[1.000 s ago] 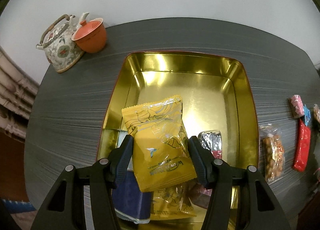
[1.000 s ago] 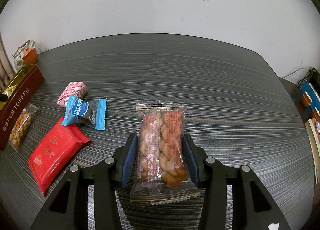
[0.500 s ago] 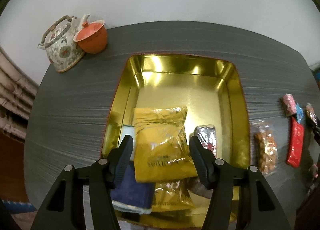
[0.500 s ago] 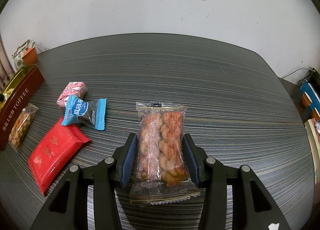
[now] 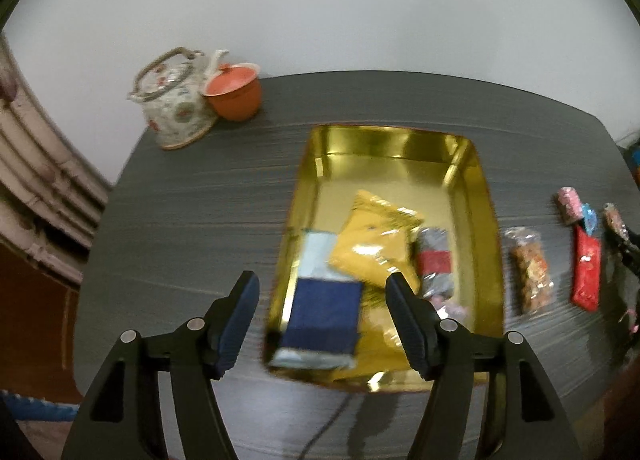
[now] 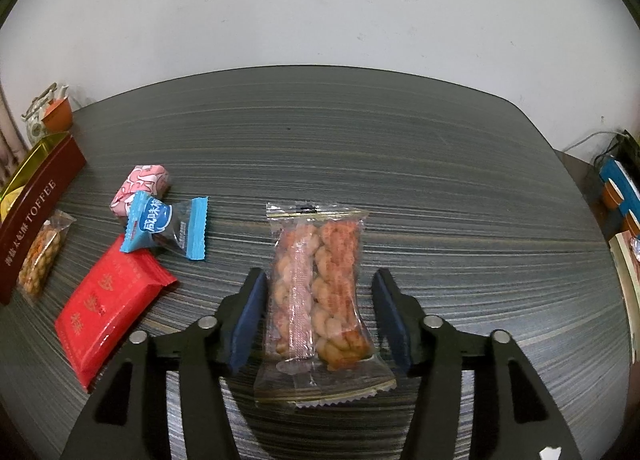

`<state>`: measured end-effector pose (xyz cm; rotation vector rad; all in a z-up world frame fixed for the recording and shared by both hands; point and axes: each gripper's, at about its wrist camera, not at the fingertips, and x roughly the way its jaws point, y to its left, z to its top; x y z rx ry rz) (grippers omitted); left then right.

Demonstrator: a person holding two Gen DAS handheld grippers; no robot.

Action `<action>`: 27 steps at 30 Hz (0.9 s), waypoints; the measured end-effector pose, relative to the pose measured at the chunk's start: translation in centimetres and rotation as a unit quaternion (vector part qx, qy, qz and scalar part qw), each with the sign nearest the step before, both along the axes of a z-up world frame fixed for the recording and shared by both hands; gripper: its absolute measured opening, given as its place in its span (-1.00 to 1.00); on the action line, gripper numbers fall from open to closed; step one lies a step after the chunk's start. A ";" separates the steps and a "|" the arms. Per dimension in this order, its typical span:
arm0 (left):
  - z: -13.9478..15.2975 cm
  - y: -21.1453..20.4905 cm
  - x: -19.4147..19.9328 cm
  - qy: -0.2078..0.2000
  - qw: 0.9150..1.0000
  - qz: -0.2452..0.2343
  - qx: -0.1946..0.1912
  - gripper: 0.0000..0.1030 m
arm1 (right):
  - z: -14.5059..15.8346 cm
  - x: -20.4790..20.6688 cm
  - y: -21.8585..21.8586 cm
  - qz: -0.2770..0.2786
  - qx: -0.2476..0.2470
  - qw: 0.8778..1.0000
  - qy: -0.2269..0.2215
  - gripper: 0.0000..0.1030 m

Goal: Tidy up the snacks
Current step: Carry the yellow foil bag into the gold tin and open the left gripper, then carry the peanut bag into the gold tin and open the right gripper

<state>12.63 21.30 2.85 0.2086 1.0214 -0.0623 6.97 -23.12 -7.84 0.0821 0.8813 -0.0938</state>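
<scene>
Dark striped tabletop carries our twisted-dough snack pack, lying flat between the parted jaws of our right gripper, neither pad touching it. We should close squarely across the pack's middle, gently, as the wrapper looks crushable. Our left gripper hangs agape and empty over the gold tin, where a yellow packet lies.

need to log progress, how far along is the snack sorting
Done: yellow packet, blue packet and silver-red one lie in the gold tin. In hand: nothing; right gripper sits open around the twist-snack bag. Left: that bag, red packet, blue candy, pink candy, peanut bag.
</scene>
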 end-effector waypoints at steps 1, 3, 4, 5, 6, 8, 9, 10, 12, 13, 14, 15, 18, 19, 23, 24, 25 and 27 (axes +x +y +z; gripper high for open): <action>0.0 0.5 -0.3 -0.002 1.000 0.003 0.001 0.29 | -0.1 0.0 0.0 0.000 0.000 1.000 0.000 0.06; -0.1 1.6 -0.9 -0.002 1.000 0.014 -0.005 0.30 | -0.1 -0.2 -0.1 -0.002 0.001 1.000 0.002 0.07; -0.1 2.1 -1.2 -0.003 1.000 0.018 -0.006 0.30 | -0.1 -0.3 0.0 -0.002 0.000 1.000 0.003 0.07; -0.2 2.6 -1.5 -0.003 1.000 0.022 -0.007 0.30 | -0.1 -0.4 0.1 -0.004 0.001 1.000 0.004 0.07; -0.3 2.9 -1.8 -0.004 1.000 0.025 -0.005 0.30 | -0.1 -0.6 0.0 -0.007 0.001 1.000 0.005 0.07; -0.6 3.8 -2.2 -0.006 0.999 0.034 -0.001 0.30 | 0.0 -0.7 0.0 -0.008 0.001 1.000 0.008 0.02; -0.7 4.0 -2.4 -0.006 0.999 0.037 -0.002 0.30 | 0.1 -0.9 0.3 -0.008 0.001 1.000 0.009 -0.07; -0.8 4.4 -2.6 -0.006 0.999 0.041 -0.006 0.30 | 0.2 -1.0 0.4 -0.008 -0.001 1.000 0.011 -0.13; -0.9 5.1 -2.9 -0.007 0.999 0.050 -0.017 0.31 | 0.3 -1.0 0.7 -0.007 -0.008 1.000 0.014 -0.23; -1.0 5.5 -3.0 -0.007 0.998 0.054 -0.021 0.31 | 0.3 -1.0 0.8 -0.008 -0.008 1.000 0.015 -0.25; -1.1 5.7 -3.1 -0.008 0.998 0.059 -0.024 0.31 | 0.4 -1.0 0.9 -0.011 -0.011 1.000 0.017 -0.26; -1.2 6.0 -3.2 -0.008 0.998 0.063 -0.026 0.32 | 0.4 -1.0 1.0 -0.014 -0.015 1.000 0.018 -0.27; -1.5 6.7 -3.4 -0.013 0.997 0.072 -0.027 0.32 | 0.5 -0.7 1.7 -0.019 -0.027 0.999 0.024 -0.28; -1.5 6.9 -3.5 -0.016 0.997 0.076 -0.027 0.33 | 0.5 -0.7 1.9 -0.020 -0.032 0.999 0.026 -0.29; -1.7 7.8 -3.8 -0.023 0.995 0.089 -0.029 0.44 | 1.2 -1.0 2.6 -0.031 -0.046 0.998 0.027 -0.30; -1.7 8.0 -3.9 -0.025 0.995 0.091 -0.029 0.45 | 1.7 -1.1 2.8 -0.034 -0.049 0.998 0.026 -0.30; -1.9 8.2 -3.9 -0.026 0.995 0.096 -0.030 0.46 | 2.0 -1.1 3.1 -0.034 -0.050 0.998 0.023 -0.30; -2.2 8.7 -3.8 -0.020 0.994 0.102 -0.035 0.47 | 3.0 -1.2 4.0 -0.032 -0.053 0.998 0.015 -0.30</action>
